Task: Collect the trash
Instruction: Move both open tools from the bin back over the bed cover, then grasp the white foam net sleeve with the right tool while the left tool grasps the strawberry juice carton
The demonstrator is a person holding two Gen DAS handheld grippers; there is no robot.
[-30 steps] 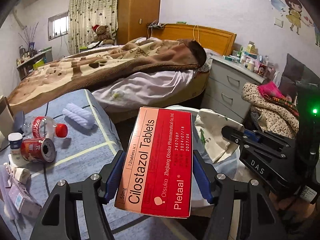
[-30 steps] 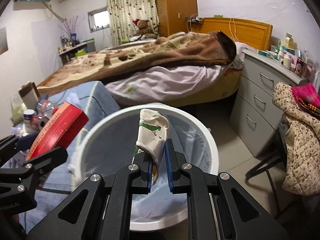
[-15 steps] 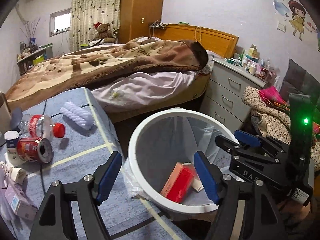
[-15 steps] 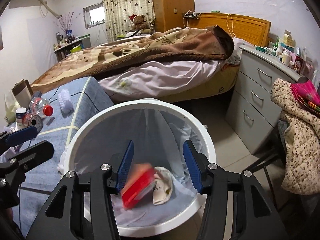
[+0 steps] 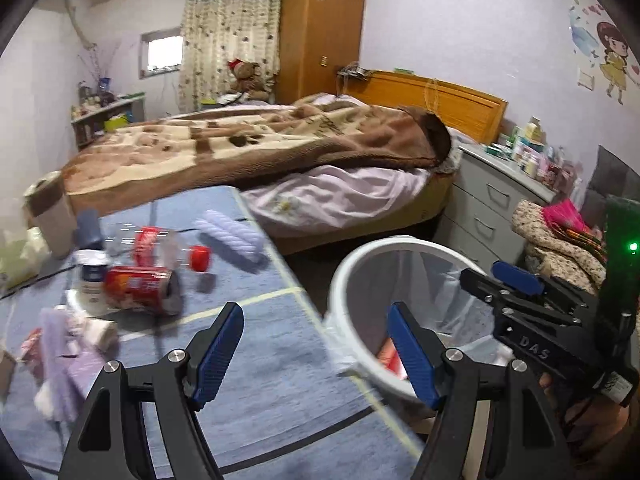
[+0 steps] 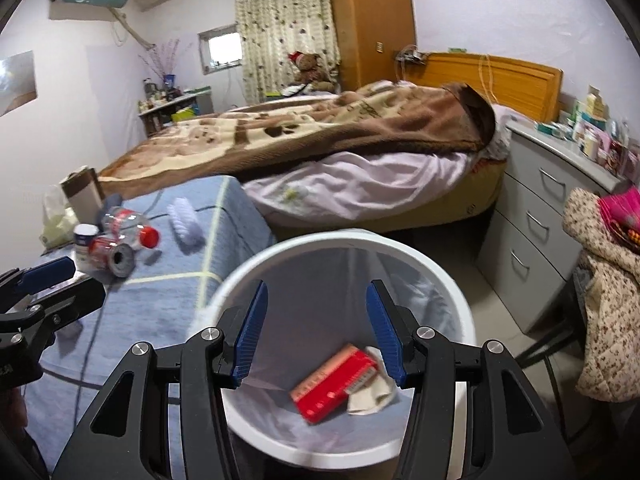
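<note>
Beside the bed, bin as landmark: the white trash bin (image 6: 460, 296) stands on the floor against the edge of the blue-covered table (image 5: 260, 352).
Inside the bin: the red tablet box (image 6: 334, 384) lies flat on the liner, with the crumpled paper cup (image 6: 374, 396) touching its right side.
Your right gripper (image 6: 316, 328): it hangs over the bin mouth, jaws apart, nothing between the blue pads.
Your left gripper (image 5: 316, 348): it sits at the bin's left rim, over the table edge, jaws apart and empty.
Left of the bin, on the table: a crushed red can (image 5: 140, 290) lies on its side, a clear bottle (image 5: 160, 246) with a red cap just behind it, a small white jar (image 5: 90, 280) touching the can's far end.
Also left of the bin: a pale twisted roll (image 5: 236, 240) lies near the table's edge; purple packets (image 5: 64, 360) lie nearer you, blurred.
</note>
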